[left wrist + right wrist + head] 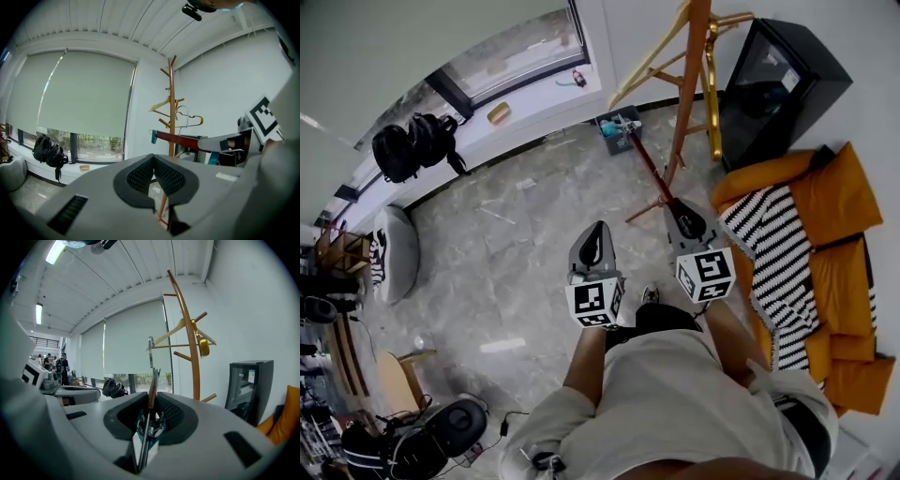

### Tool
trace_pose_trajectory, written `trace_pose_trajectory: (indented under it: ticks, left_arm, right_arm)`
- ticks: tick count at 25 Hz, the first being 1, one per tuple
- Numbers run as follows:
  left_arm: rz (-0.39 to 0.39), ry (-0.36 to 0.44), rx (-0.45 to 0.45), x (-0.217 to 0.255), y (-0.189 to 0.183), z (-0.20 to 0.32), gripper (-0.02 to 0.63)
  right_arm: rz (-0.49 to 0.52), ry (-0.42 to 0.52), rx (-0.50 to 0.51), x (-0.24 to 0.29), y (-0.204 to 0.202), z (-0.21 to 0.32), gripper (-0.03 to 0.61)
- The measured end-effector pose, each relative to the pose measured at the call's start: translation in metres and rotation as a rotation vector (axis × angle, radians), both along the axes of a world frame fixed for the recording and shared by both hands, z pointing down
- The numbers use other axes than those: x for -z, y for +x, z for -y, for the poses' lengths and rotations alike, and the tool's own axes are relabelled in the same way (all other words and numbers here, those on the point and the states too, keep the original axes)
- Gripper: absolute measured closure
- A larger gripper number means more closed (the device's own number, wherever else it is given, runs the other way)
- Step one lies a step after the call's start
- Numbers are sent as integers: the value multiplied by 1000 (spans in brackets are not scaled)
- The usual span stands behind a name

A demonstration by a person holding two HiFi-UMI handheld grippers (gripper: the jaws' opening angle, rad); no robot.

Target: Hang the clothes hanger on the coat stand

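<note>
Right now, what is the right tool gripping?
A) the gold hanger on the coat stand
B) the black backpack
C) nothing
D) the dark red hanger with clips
D: in the right gripper view the right tool is closed on the dark red hanger, with the hanger's metal clips sitting between its pads.

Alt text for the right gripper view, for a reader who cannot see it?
The right gripper clamps a red-brown clothes hanger, metal hook pointing up, in front of a wooden coat stand that carries two hangers. A blind-covered window lies behind.
</note>
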State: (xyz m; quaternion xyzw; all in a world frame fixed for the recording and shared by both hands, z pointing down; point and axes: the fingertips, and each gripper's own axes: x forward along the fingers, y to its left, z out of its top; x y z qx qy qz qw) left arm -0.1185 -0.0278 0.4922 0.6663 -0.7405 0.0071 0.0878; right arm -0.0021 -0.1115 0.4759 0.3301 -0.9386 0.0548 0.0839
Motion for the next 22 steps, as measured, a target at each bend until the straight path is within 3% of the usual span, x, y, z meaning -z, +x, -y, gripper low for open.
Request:
trace_pose_trajectory:
  ticks: [14, 22]
  left_arm:
    - [7, 4, -165, -3, 8, 101, 604]
    - [17, 10, -296, 1, 8, 142, 604]
  right_arm:
    - [42, -38, -101, 4, -4, 44, 520]
    - [37, -10, -227, 17, -4, 66, 520]
